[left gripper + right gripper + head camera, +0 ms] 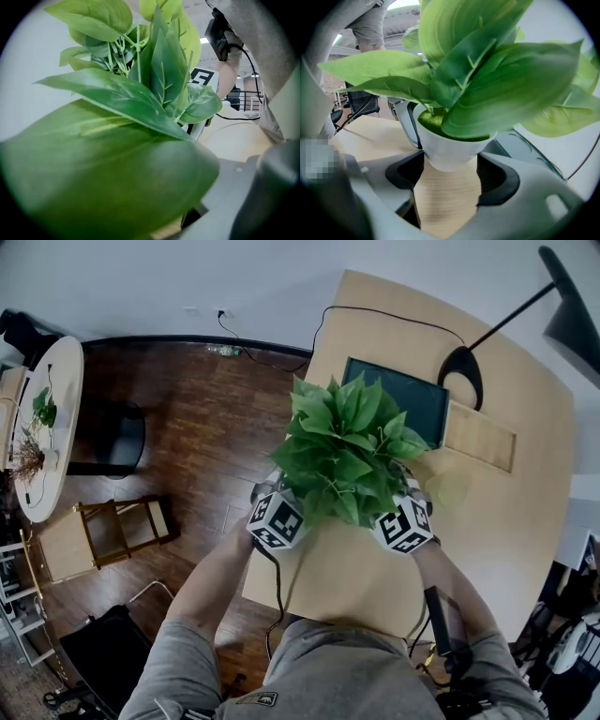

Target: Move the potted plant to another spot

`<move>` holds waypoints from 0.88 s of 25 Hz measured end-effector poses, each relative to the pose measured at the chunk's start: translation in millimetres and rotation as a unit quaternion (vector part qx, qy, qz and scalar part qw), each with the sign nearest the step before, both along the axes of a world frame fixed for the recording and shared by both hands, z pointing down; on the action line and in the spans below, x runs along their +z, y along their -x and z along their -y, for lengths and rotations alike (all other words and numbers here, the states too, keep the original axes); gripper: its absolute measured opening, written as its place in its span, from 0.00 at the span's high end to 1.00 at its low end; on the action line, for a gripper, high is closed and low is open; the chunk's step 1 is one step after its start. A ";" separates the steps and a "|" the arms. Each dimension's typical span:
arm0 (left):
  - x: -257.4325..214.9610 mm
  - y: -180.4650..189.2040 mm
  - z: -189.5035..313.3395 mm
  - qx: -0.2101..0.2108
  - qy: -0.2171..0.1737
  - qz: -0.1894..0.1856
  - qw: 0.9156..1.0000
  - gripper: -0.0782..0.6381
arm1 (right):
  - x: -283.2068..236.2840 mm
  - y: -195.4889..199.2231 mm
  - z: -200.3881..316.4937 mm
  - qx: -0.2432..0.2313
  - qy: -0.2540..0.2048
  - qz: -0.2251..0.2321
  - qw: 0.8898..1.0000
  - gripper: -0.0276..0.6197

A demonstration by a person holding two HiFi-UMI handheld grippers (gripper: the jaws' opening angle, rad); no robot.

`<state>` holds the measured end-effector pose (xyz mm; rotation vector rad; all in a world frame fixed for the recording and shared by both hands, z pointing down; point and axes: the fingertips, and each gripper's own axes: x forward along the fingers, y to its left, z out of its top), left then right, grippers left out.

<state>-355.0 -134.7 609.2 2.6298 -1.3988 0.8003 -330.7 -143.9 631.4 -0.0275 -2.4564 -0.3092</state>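
The potted plant (pixel 345 448) has broad green leaves and a white pot (pixel 451 149), and stands near the left front edge of the light wooden table (pixel 506 521). My right gripper (pixel 450 182) reaches in from the right, its two dark pads (pixel 494 177) lying against the pot's lower sides. Its marker cube (pixel 405 526) shows under the leaves. The left gripper's marker cube (pixel 275 519) sits at the plant's left. One of its fingers (pixel 404 123) stands beside the pot on the far side. A big leaf (pixel 108 187) fills the left gripper view and hides its jaws.
A dark flat screen (pixel 398 395) lies behind the plant, with a black lamp base (pixel 464 371) and its cable further back. The table's left edge drops to a dark wood floor (pixel 206 427), where a wooden chair (pixel 117 526) and a round white table (pixel 52 418) stand.
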 end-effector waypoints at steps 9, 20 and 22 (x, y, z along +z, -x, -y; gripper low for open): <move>-65.6 -24.4 -14.9 0.023 -0.020 0.007 1.000 0.36 | -63.9 -23.5 -15.0 0.027 -0.008 0.012 1.000 0.40; -120.1 -81.5 -4.8 0.074 -0.061 0.005 0.995 0.36 | -120.5 -79.0 -7.2 0.073 -0.036 0.020 0.996 0.40; -125.4 -97.8 -2.1 0.082 -0.066 0.005 0.994 0.36 | -125.7 -95.3 -4.9 0.079 -0.041 0.019 0.996 0.40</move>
